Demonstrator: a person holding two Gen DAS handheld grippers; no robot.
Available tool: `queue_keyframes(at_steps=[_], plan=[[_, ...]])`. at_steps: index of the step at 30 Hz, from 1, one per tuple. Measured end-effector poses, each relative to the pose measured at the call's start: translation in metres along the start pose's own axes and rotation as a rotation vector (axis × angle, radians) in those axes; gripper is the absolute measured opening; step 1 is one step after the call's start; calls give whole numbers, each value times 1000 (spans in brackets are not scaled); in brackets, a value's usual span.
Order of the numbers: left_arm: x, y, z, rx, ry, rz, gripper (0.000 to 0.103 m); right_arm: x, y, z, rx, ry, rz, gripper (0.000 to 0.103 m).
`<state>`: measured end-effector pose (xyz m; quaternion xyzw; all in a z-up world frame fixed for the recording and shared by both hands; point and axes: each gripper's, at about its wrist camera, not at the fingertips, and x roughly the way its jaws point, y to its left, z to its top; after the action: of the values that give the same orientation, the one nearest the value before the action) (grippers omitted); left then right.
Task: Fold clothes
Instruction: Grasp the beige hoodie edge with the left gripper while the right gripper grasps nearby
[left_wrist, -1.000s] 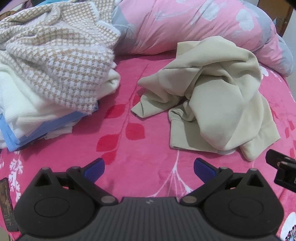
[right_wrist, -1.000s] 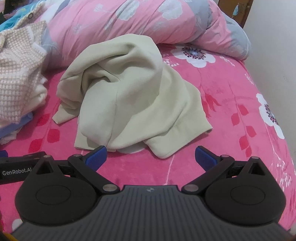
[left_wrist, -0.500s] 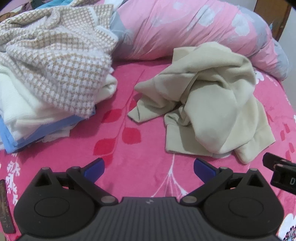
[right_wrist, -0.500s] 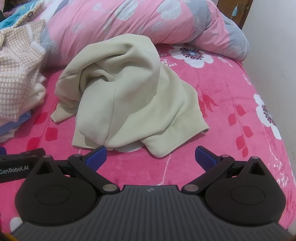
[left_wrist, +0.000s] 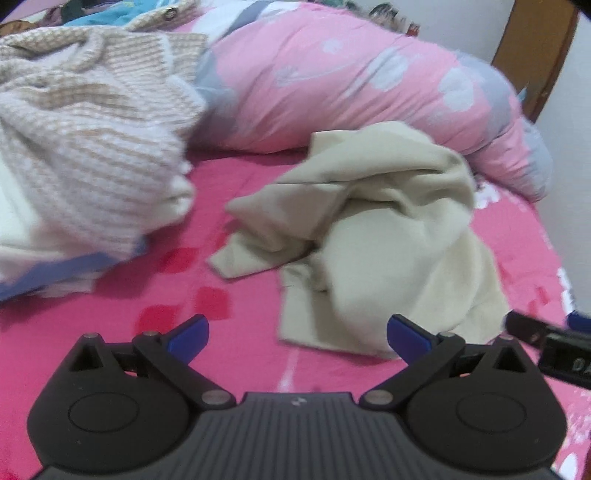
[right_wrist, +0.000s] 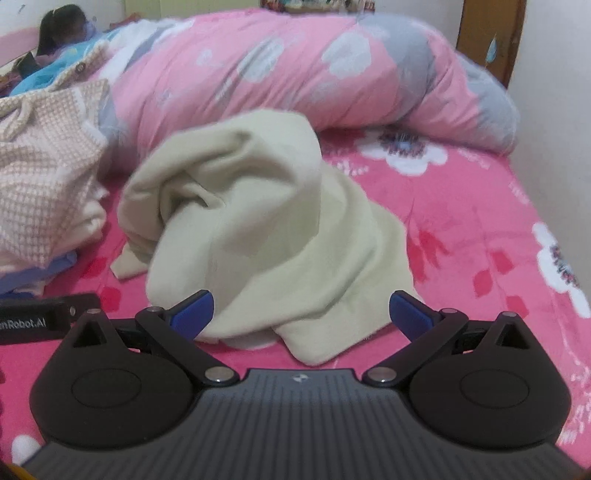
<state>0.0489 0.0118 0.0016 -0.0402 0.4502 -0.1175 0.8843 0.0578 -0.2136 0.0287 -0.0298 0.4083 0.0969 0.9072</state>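
Note:
A crumpled cream garment (left_wrist: 373, 236) (right_wrist: 258, 229) lies in a heap on the pink bedspread (left_wrist: 229, 184). My left gripper (left_wrist: 297, 334) is open and holds nothing, just short of the heap's near-left hem. My right gripper (right_wrist: 301, 310) is open too, with the heap's front edge lying between its blue fingertips (right_wrist: 194, 310); whether they touch the cloth is unclear. The right gripper's body (left_wrist: 550, 350) shows at the right edge of the left wrist view, and the left gripper's body (right_wrist: 40, 317) at the left edge of the right wrist view.
A stack of clothes topped by a beige-and-white knit (left_wrist: 85, 158) (right_wrist: 40, 177) sits at the left. A rolled pink and grey floral quilt (left_wrist: 354, 85) (right_wrist: 303, 74) lies behind the garment. A white wall (right_wrist: 554, 110) borders the bed on the right. A person's head (right_wrist: 62, 26) shows far back left.
Both grippers have tilted up and moved closer to the cream garment, so it sits lower and larger in both views. Both stayed open. The garment itself has not moved.

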Motion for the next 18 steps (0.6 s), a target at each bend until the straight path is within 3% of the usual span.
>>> queue_keyframes(at_steps=[5, 8, 12, 17, 18], plan=[[29, -49, -27, 184, 43, -12, 98, 42, -68, -21, 173, 88, 102, 99], [46, -81, -46, 311, 68, -28, 88, 75, -114, -34, 335, 139, 171, 82], [66, -117, -63, 380, 63, -8, 73, 120, -164, -46, 547, 180, 293, 63], [90, -153, -75, 483, 63, -71, 33, 159, -187, -52, 677, 234, 409, 47], [94, -158, -77, 505, 63, -69, 29, 164, -190, -54, 698, 246, 427, 39]])
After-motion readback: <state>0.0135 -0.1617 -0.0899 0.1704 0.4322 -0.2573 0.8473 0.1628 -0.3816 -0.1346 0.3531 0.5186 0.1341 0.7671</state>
